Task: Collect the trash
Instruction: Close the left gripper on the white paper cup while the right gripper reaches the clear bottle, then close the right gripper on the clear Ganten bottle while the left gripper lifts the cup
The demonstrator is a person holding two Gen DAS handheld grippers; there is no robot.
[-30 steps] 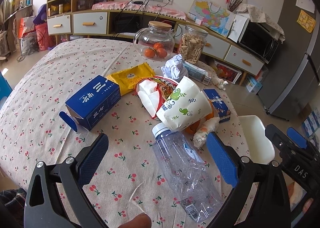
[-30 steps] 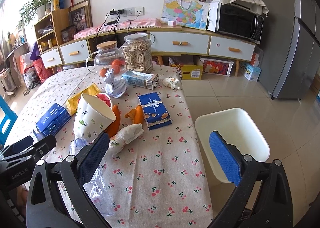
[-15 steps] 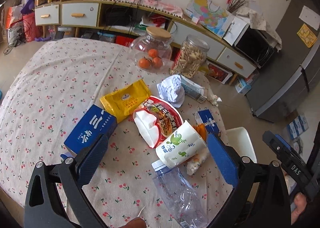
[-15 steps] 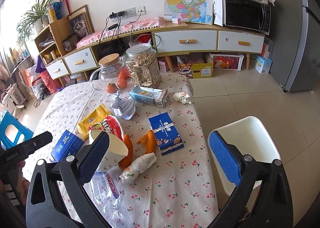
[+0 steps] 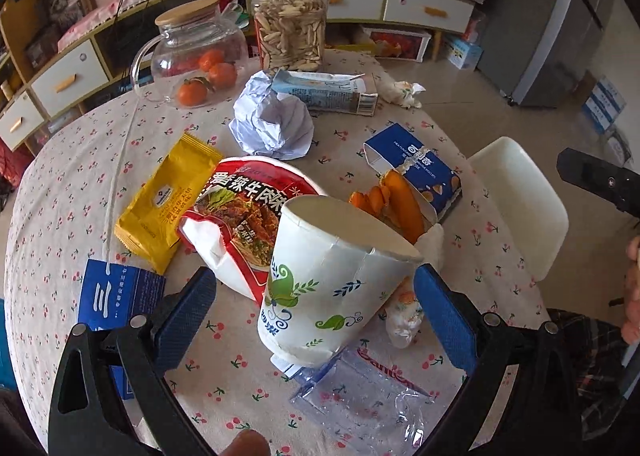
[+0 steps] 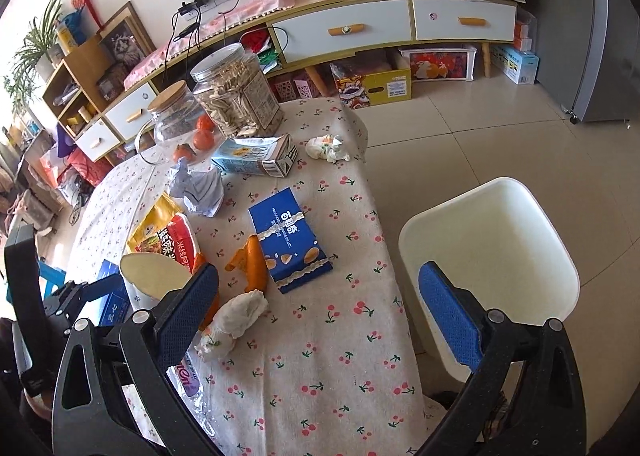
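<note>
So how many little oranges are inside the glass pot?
3 that I can see. In the glass pot, one orange sits low at the front, one to its right, one above. More could be hiding behind them.

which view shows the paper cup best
The left wrist view: the paper cup fills the centre between the open left gripper, its printed side and rim plain. The right wrist view shows only its rim behind a gripper finger.
</note>
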